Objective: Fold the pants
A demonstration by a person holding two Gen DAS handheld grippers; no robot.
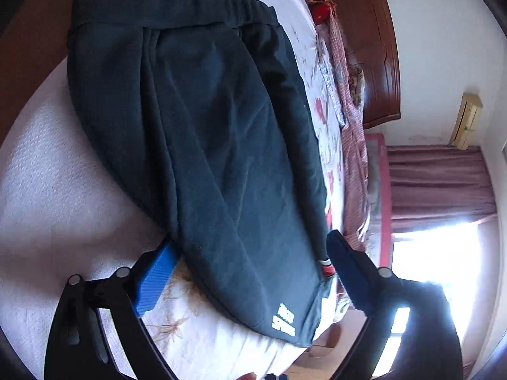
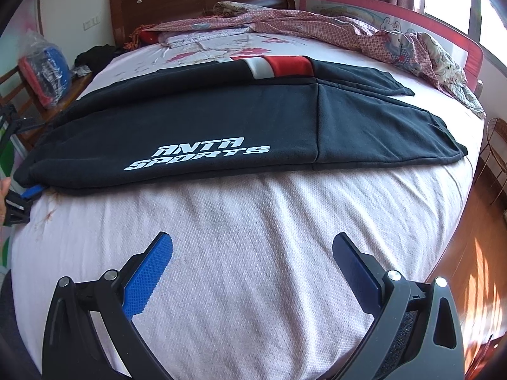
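Dark navy pants with white "ANTA SPORTS" lettering and a red-and-white band lie flat across the bed, folded lengthwise. They also fill the left wrist view. My left gripper is open, its blue fingers spread on either side of the pants' lower end at the bed's edge. It shows at the far left in the right wrist view. My right gripper is open and empty above the bare bedsheet, short of the pants.
A pink checked blanket and clothes lie along the bed's far side by a red bed rail. A wooden headboard stands behind. A chair with a bagged bundle is at the left. Wooden floor lies right.
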